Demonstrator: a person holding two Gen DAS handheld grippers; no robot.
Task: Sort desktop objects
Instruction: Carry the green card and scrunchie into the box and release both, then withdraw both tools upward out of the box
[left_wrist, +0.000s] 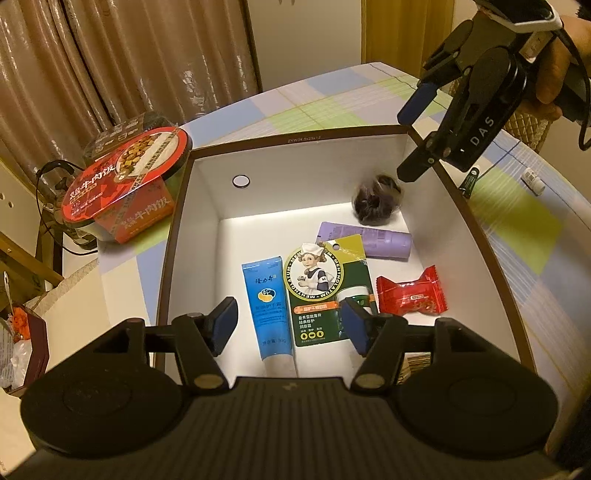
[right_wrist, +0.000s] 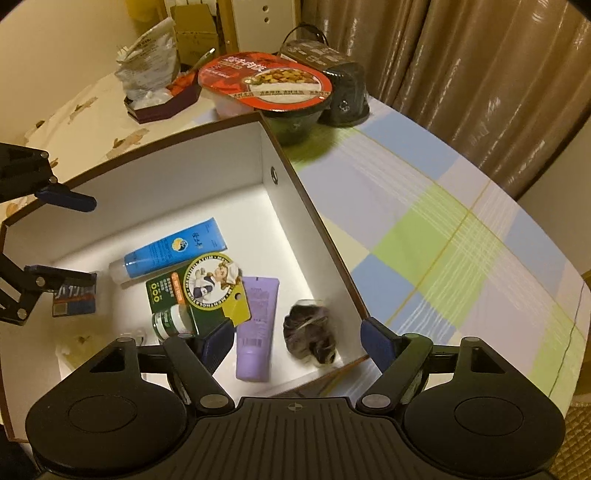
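Here, left gripper (left_wrist: 288, 325): jaws spread wide, empty, hovering over the near end of the box.
Right gripper (right_wrist: 297, 339): jaws wide apart, nothing between them, poised above the box's corner; a hand (left_wrist: 561, 62) gripped its handle.
Box (left_wrist: 207, 206): white inside, brown rim, open on the checked tablecloth (right_wrist: 424, 229).
Blue tube (left_wrist: 267, 310): flat on the box floor, just beside the green card.
Menthol lip-balm card (left_wrist: 321, 288): green and yellow, lay between blue tube and red sweet, overlapping the purple tube's end.
Red sweet wrapper (left_wrist: 410, 295): on the floor by the right wall, near the card.
Purple tube (left_wrist: 373, 240): lay crosswise behind the card.
Dark hair scrunchie (left_wrist: 376, 199): blurred, close under the right gripper's tips, against the far corner; cannot tell whether it touched the floor.
Small items outside (left_wrist: 532, 181): on the cloth past the right wall, too small to name.
Instant rice bowl (left_wrist: 125, 173): red lid, outside the box's far left corner.
Curtain (left_wrist: 147, 55): brown, behind the table.
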